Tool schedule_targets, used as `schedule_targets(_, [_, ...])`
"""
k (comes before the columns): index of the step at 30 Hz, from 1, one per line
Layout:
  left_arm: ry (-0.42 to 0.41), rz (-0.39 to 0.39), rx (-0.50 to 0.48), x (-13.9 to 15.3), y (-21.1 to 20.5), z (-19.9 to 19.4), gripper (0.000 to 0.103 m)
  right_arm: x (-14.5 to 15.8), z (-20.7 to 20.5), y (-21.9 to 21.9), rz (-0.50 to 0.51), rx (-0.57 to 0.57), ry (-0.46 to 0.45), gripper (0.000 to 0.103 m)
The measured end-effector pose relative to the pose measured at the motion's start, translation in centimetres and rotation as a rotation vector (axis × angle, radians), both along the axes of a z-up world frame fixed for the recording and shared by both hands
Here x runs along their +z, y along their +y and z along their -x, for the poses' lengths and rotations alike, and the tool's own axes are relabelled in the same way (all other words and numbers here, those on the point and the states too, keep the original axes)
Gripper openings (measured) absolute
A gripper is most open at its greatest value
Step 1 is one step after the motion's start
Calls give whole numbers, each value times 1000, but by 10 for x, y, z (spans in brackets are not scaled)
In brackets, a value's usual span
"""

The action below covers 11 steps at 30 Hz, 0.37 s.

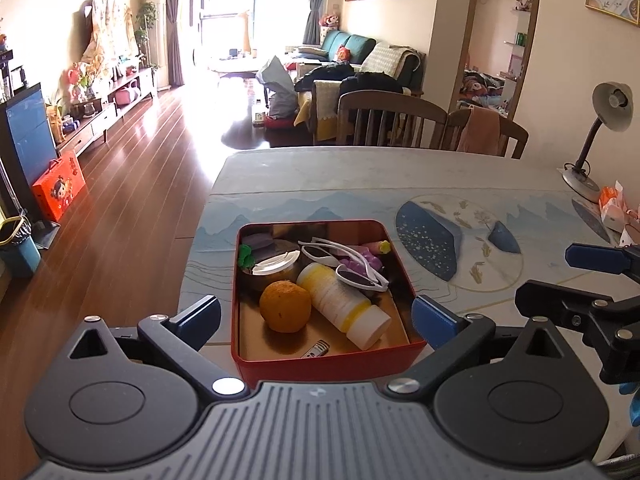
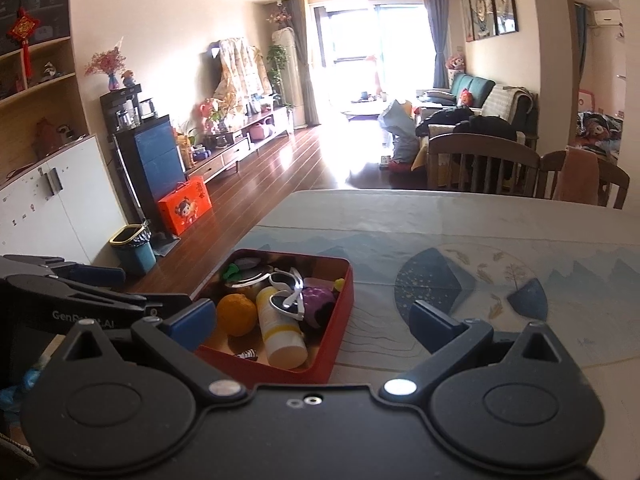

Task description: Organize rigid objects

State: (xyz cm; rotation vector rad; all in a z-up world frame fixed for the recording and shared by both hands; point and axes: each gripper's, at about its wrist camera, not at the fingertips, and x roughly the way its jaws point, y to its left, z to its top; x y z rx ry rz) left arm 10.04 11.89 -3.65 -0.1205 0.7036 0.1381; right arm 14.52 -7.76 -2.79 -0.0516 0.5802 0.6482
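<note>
Left wrist view: red tin (image 1: pixel 320 364) of small objects sits between the wide-open, empty left tool's (image 1: pixel 316 316) fingertips on the worktop (image 1: pixel 360 176).

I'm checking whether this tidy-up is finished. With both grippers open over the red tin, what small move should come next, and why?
Probably draw the left gripper back from the red tin. Its jaws stand wide and empty, as do those of the right gripper. The orange, bottle and sunglasses already lie inside, and no loose item shows nearby on the table.
</note>
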Motion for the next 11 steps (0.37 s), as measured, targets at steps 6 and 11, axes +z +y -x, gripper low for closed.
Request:
schedule_targets(6, [5, -5, -8, 0, -6, -1, 102, -1, 0, -4, 1, -6, 2, 103])
schedule_targets(11, [5, -2, -10, 0, -8, -2, 102, -1, 0, -4, 1, -5, 1, 103])
